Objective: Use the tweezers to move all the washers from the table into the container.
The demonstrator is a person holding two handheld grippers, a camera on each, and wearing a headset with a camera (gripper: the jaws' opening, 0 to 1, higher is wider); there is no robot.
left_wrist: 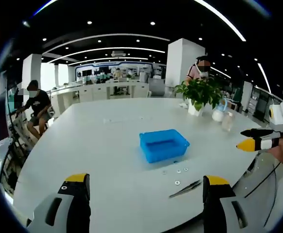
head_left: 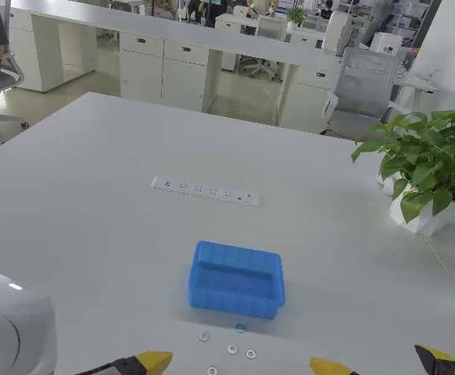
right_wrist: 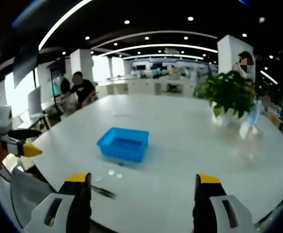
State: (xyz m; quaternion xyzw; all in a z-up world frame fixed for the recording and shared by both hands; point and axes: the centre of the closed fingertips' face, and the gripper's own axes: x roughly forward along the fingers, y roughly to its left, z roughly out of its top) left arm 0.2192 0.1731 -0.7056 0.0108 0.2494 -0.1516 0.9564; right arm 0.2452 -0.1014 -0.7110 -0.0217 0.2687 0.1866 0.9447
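A blue plastic container (head_left: 235, 279) sits on the white table (head_left: 94, 211), open side up. Several small metal washers (head_left: 231, 348) lie scattered just in front of it, near the table's front edge. Thin metal tweezers (left_wrist: 185, 188) lie on the table beside the washers (left_wrist: 178, 171), untouched. My left gripper (left_wrist: 145, 180) is open with nothing between its jaws, and hovers short of the table edge. My right gripper (right_wrist: 142, 179) is also open and holds nothing. It faces the container (right_wrist: 123, 143) and the tweezers (right_wrist: 102, 191). In the head view, the left gripper (head_left: 153, 362) and right gripper (head_left: 380, 363) peek in at the bottom.
A white power strip (head_left: 205, 191) lies beyond the container. A potted plant (head_left: 427, 168) stands at the right side of the table, with bottles (left_wrist: 224, 116) near it. People sit at desks off to the left (left_wrist: 34, 109).
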